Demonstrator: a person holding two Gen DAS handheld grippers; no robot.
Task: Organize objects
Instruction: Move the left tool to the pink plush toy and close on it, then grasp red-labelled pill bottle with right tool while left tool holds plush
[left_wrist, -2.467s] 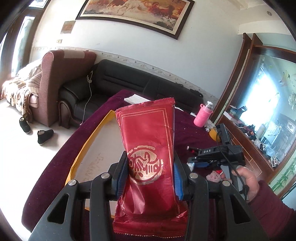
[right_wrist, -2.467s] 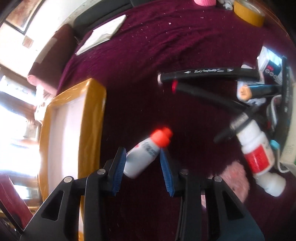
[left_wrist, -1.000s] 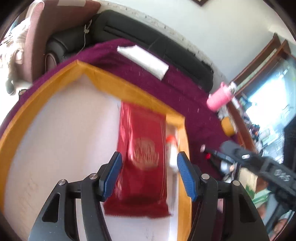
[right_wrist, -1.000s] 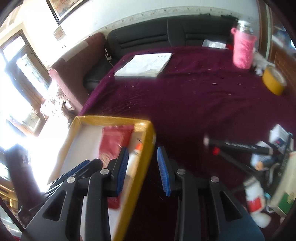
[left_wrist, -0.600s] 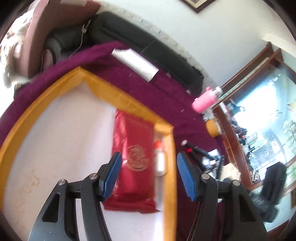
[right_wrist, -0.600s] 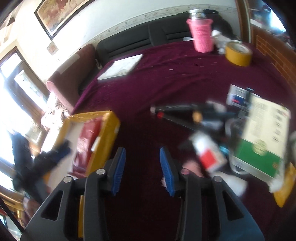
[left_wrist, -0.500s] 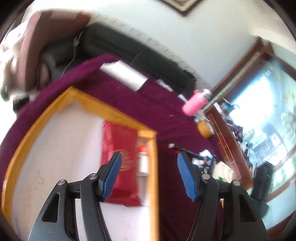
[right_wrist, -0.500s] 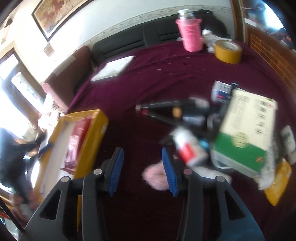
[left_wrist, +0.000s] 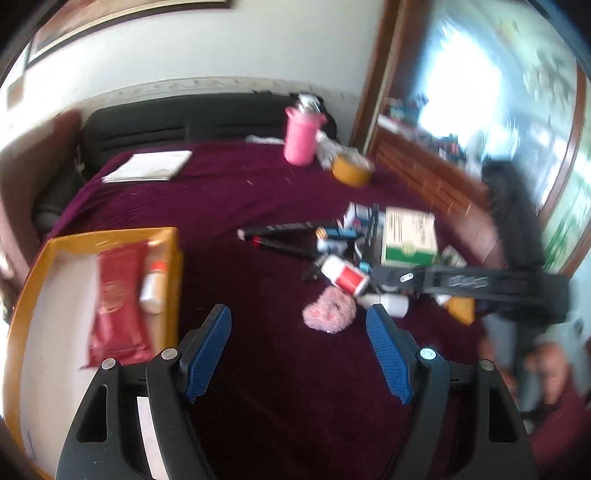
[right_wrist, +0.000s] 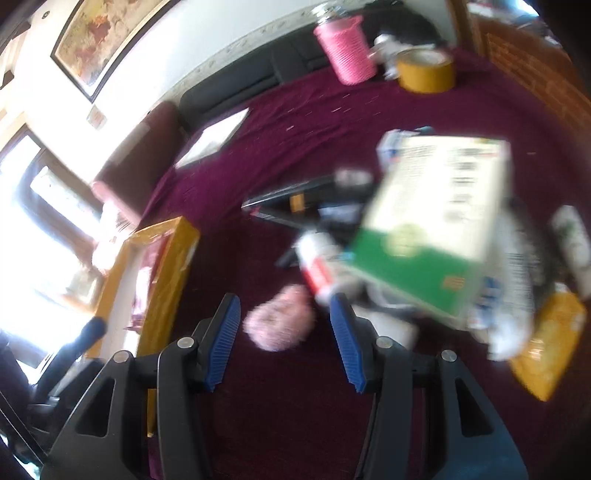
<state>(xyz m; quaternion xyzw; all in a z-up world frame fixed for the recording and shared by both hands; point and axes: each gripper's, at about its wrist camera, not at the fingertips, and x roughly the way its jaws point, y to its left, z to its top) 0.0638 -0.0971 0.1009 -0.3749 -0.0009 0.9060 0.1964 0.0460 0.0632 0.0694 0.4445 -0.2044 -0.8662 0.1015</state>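
A yellow-rimmed tray (left_wrist: 173, 251) at the left holds a red snack packet (left_wrist: 118, 295) and a small white bottle with an orange cap (left_wrist: 151, 284). My left gripper (left_wrist: 299, 354) is open and empty over the maroon cloth, right of the tray. My right gripper (right_wrist: 284, 339) is open and empty just above a pink fluffy ball (right_wrist: 279, 321), which also shows in the left wrist view (left_wrist: 328, 310). Beyond the ball lies a pile: a white bottle with a red label (left_wrist: 343, 275), black markers (left_wrist: 288, 230) and a green and white box (right_wrist: 436, 221).
A pink cup (left_wrist: 301, 138), a roll of yellow tape (left_wrist: 351, 170) and white papers (left_wrist: 147, 166) lie at the far side of the table. A yellow packet (right_wrist: 546, 343) lies at the right. A black sofa (left_wrist: 177, 122) stands behind. Both views are blurred.
Both grippers let go of the red packet and the small bottle, which now lie in the tray. Both have swung right toward the pile, the right one down over the pink ball.
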